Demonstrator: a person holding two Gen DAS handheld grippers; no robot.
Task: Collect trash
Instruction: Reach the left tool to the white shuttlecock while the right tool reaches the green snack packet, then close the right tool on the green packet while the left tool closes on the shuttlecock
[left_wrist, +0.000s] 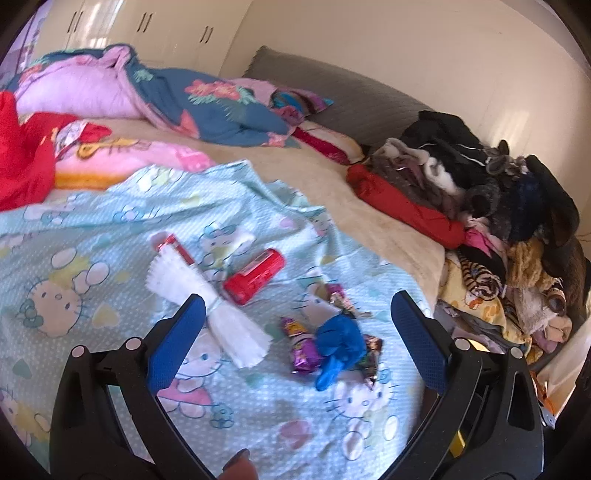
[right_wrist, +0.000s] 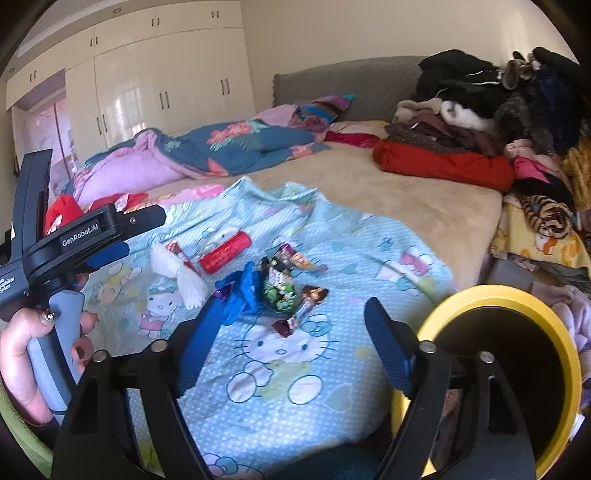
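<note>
You are only starting: both the left gripper and right gripper are hovering with fingers spread, pinching nothing. All trash, red can included, is lying on the cartoon sheet, with the yellow-rimmed bin waiting beside that sheet.

Can right of tissue, wrappers nearer, all on sheet

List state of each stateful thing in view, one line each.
left gripper: open, nothing between its fingers
right gripper: open, empty
red can: lying on its side on the sheet
blue glove: crumpled, lying over the wrappers
yellow-rimmed bin: open
wardrobe doors: closed
</note>
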